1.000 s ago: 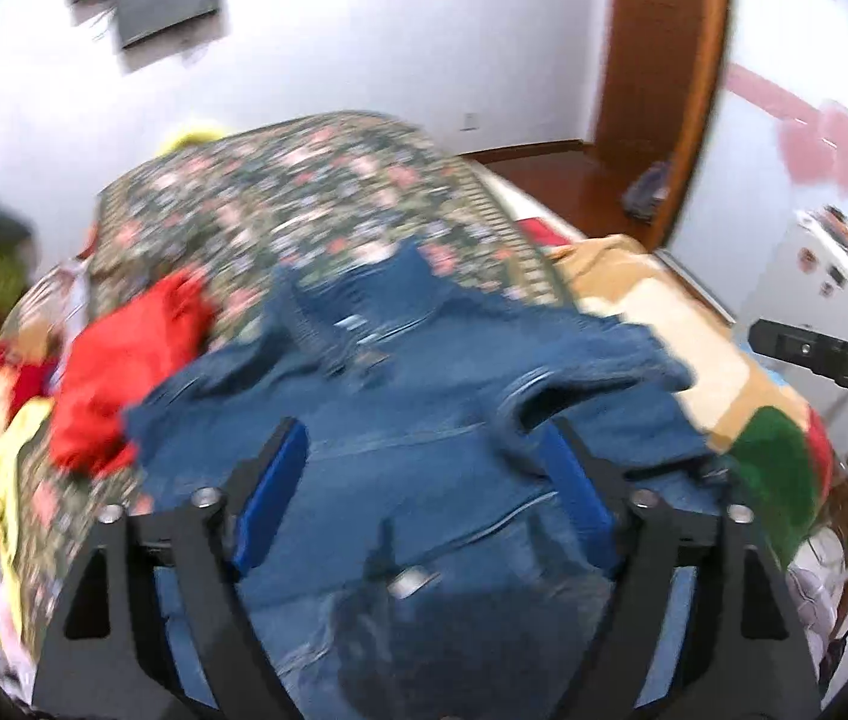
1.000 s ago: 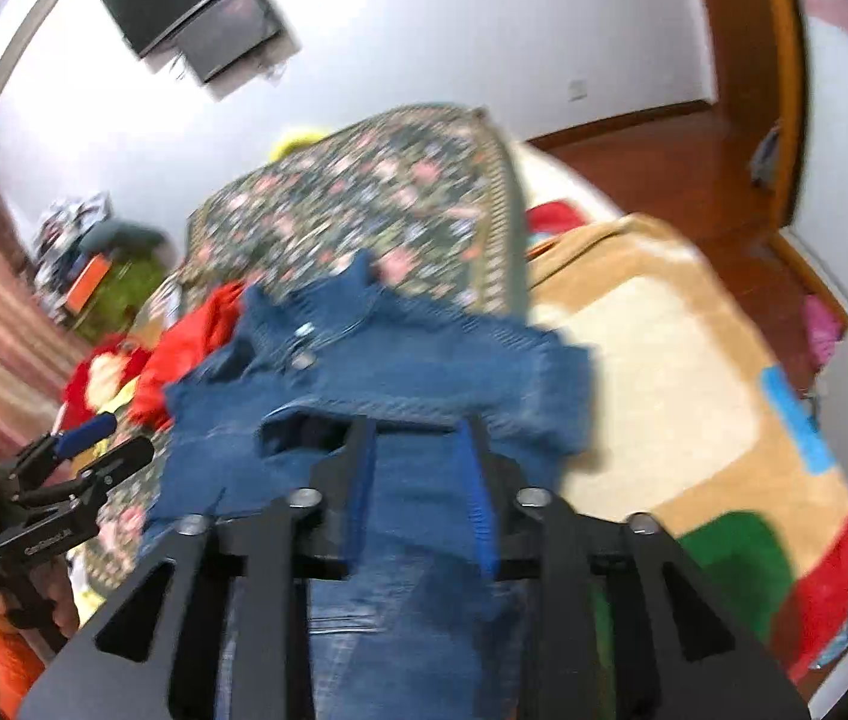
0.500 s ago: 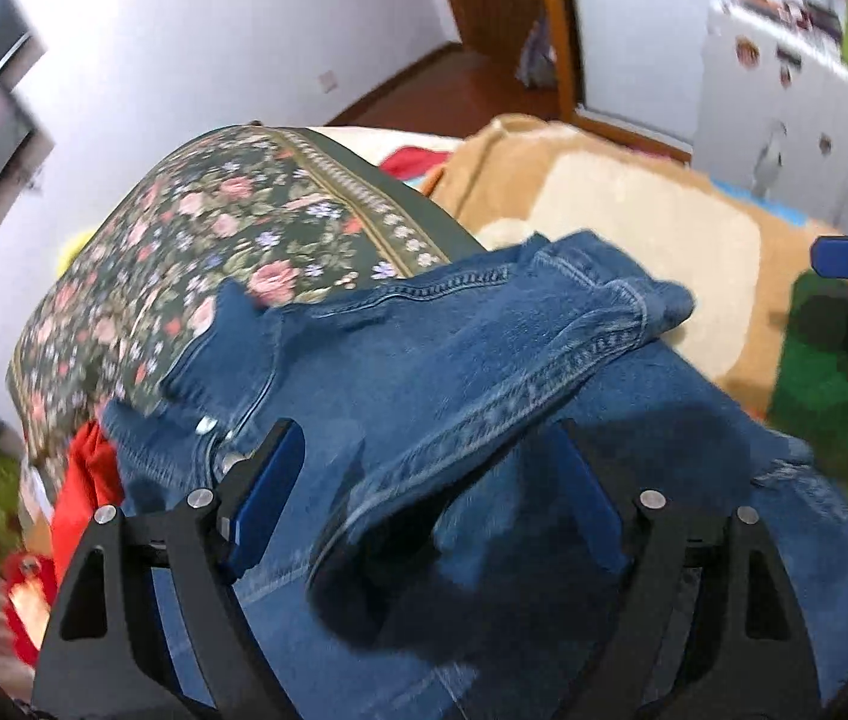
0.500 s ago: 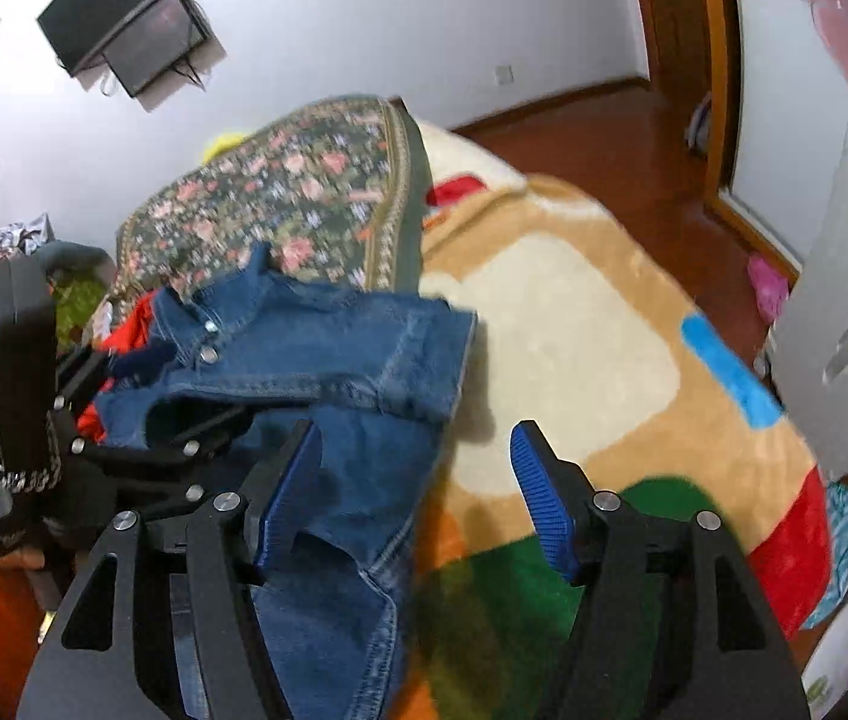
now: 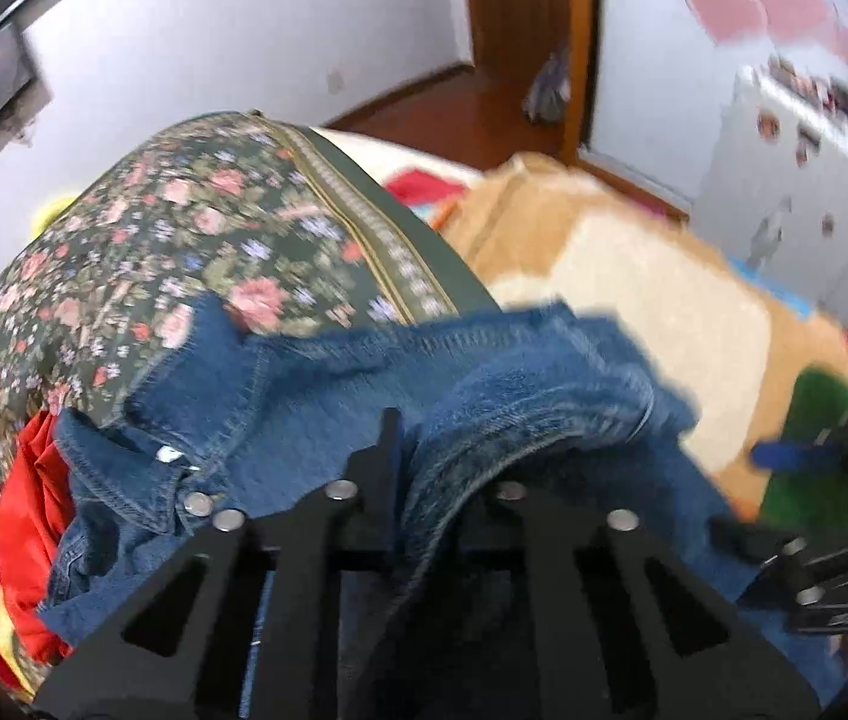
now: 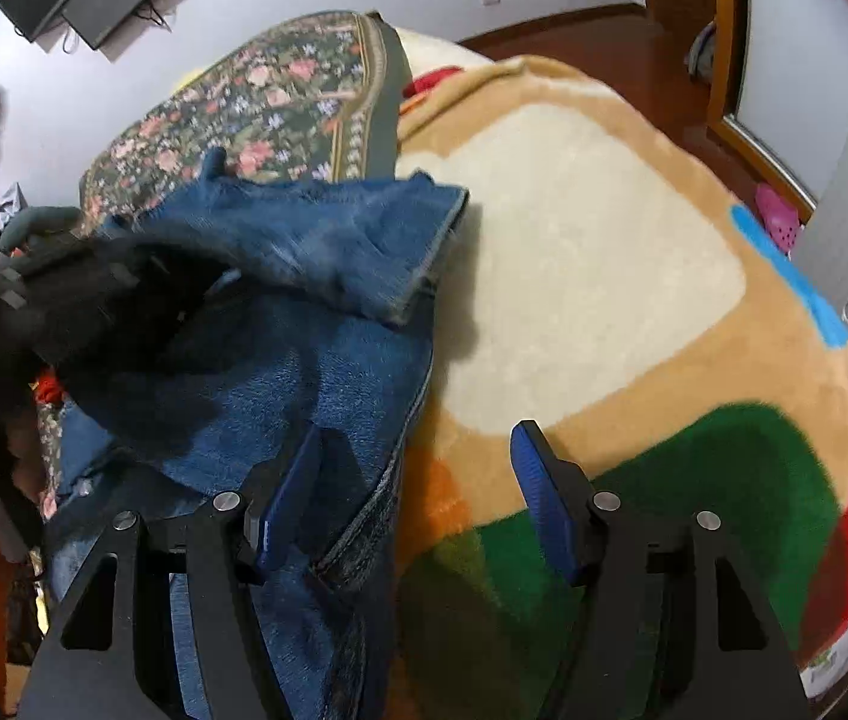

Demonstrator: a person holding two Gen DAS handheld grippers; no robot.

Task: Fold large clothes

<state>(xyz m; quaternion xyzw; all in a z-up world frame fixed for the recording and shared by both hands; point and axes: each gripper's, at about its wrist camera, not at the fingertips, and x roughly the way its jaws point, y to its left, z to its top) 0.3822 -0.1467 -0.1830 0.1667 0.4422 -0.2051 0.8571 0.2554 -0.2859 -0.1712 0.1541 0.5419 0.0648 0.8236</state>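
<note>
Left gripper (image 5: 418, 468): jaws closed on a raised fold of the denim jacket (image 5: 316, 396). Right gripper (image 6: 415, 492): jaws apart, holding nothing, its left finger over the jacket's edge. The jacket lies on the bed, partly on the floral quilt (image 5: 184, 240), partly on the multicoloured plush blanket (image 6: 574, 252). Red garment (image 5: 34, 516) beside the collar.

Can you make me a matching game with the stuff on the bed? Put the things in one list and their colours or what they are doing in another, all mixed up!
Things:
1. denim jacket
2. left gripper
3. right gripper
4. red garment

States:
A. open, holding nothing
B. blue, partly folded on the bed
C. lying beside the jacket's collar
D. shut on a fold of denim

Pairs: 1-B, 2-D, 3-A, 4-C
</note>
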